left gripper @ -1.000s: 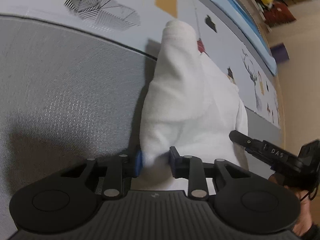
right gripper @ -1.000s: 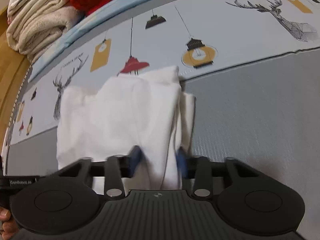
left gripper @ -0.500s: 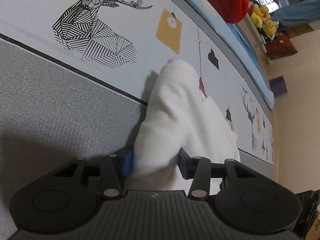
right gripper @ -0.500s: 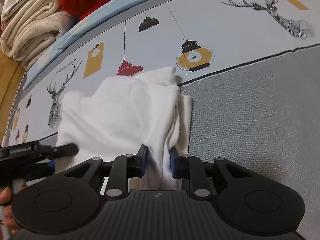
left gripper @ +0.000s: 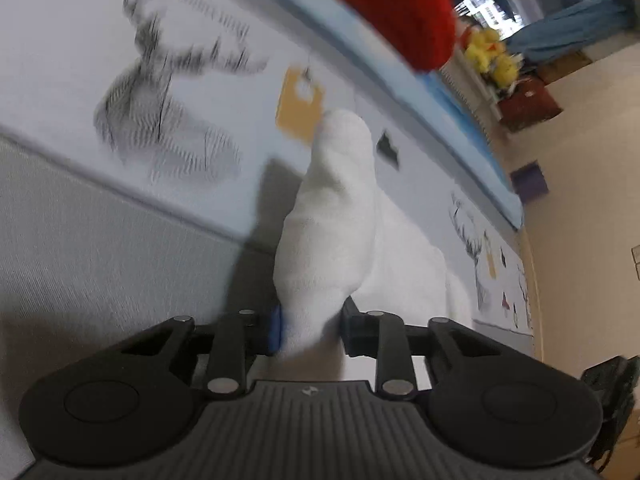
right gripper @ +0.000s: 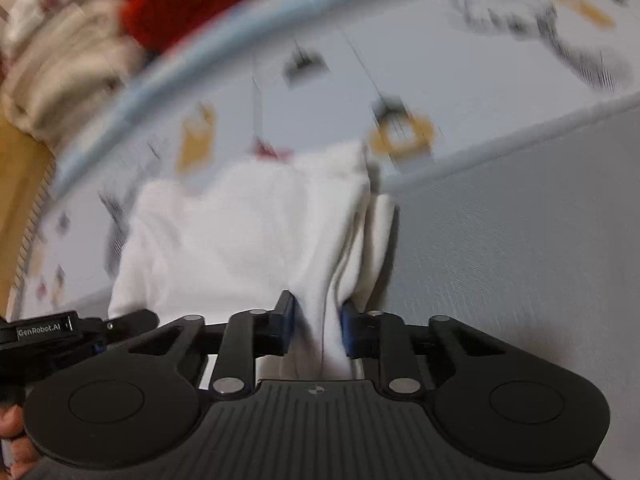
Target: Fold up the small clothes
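A small white garment (left gripper: 332, 240) lies partly folded on a bed cover printed with deer and lamps. My left gripper (left gripper: 310, 326) is shut on one near edge of it, and the cloth rises in a ridge from the jaws. My right gripper (right gripper: 318, 326) is shut on the other near edge of the white garment (right gripper: 240, 232), where several layers bunch together. The left gripper also shows at the lower left of the right wrist view (right gripper: 80, 326). Both views are blurred by motion.
The grey mat (right gripper: 520, 240) covers the near part of the bed; the printed sheet (left gripper: 180, 80) lies beyond it. A red garment (left gripper: 380, 0) and folded beige towels (right gripper: 60, 60) are stacked at the far edge. Yellow toys (left gripper: 492, 60) sit on the floor beyond.
Both grippers stay shut on the garment and have moved forward toward the far edge of the bed, carrying the near edge with them. The views have become blurred.
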Demonstrator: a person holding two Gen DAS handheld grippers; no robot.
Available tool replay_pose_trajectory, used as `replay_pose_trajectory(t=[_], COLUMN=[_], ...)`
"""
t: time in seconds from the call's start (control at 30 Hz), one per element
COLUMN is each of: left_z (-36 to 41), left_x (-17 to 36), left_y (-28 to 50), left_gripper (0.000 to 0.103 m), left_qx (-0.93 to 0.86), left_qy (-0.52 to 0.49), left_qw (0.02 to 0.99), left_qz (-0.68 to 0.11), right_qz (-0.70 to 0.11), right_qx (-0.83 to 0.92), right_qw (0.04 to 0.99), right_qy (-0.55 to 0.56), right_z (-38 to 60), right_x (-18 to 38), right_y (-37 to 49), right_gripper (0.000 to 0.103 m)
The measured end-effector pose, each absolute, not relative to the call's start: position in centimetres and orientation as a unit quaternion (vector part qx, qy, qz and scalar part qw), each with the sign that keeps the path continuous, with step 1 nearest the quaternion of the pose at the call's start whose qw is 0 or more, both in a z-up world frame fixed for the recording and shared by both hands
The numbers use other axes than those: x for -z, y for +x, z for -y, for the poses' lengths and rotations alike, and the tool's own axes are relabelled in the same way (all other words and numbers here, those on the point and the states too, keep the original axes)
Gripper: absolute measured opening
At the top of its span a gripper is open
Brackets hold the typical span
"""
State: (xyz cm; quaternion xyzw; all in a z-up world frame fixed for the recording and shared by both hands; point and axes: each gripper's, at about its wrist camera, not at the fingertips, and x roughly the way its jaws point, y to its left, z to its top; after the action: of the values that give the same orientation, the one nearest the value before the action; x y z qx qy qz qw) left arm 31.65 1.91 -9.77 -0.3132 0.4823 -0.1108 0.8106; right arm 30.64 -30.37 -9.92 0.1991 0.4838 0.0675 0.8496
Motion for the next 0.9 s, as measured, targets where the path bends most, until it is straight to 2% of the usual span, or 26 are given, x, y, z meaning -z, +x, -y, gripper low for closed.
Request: replay_pose_trajectory(t=[0.03, 0.07, 0.13, 0.17, 0.37, 0.47, 0.57, 0.67, 0.73, 0.77, 0.8, 0.9], left_z=[-2.3, -2.7, -3.6, -4.0, -3.0, -2.1, -1.2, -0.1, 0.5, 0.5, 0.4, 0.7], left_x=[9.5, 9.4, 9.6, 9.9, 11.9, 12.0, 10.4, 10.0, 10.8, 10.9, 10.5, 8.1], left_y=[31.6, 31.4, 31.2, 31.1, 30.4, 30.3, 29.7, 29.2, 28.8, 28.4, 28.2, 26.5], left_gripper=[0.055, 0.058, 0.059, 0.059, 0.059, 0.057, 0.053, 0.054, 0.065, 0.067, 0.067, 0.070], left_qx=[0.096, 0.081, 0.074, 0.077, 0.106, 0.096, 0.106, 0.131, 0.121, 0.113, 0.109, 0.091], left_qy=[-0.307, -0.302, -0.305, -0.308, -0.273, -0.241, -0.210, -0.150, -0.103, -0.089, -0.082, -0.033], left_qw=[0.815, 0.818, 0.811, 0.802, 0.774, 0.789, 0.810, 0.818, 0.810, 0.807, 0.811, 0.849], left_qz=[-0.482, -0.483, -0.494, -0.506, -0.561, -0.557, -0.538, -0.540, -0.565, -0.573, -0.570, -0.520], right_qz=[-0.458, -0.438, -0.420, -0.422, -0.483, -0.532, -0.530, -0.515, -0.514, -0.525, -0.538, -0.550], right_qx=[-0.074, -0.078, -0.057, -0.033, -0.063, -0.048, -0.045, -0.053, -0.070, -0.062, -0.051, -0.022], right_qw=[0.862, 0.872, 0.887, 0.892, 0.858, 0.839, 0.834, 0.846, 0.848, 0.845, 0.838, 0.830], right_qy=[0.203, 0.203, 0.182, 0.160, 0.162, 0.107, 0.147, 0.128, 0.104, 0.086, 0.077, 0.090], right_z=[30.2, 30.0, 29.7, 29.5, 30.1, 29.7, 30.6, 30.3, 30.0, 29.9, 30.2, 31.4], right_x=[9.2, 8.6, 8.0, 8.0, 8.9, 10.8, 10.9, 10.0, 10.0, 10.4, 10.8, 10.8], right_y=[30.7, 30.7, 30.6, 30.6, 30.0, 30.1, 30.2, 29.6, 29.4, 29.4, 29.1, 28.3], right_gripper=[0.022, 0.025, 0.045, 0.060, 0.059, 0.059, 0.056, 0.055, 0.053, 0.060, 0.062, 0.062])
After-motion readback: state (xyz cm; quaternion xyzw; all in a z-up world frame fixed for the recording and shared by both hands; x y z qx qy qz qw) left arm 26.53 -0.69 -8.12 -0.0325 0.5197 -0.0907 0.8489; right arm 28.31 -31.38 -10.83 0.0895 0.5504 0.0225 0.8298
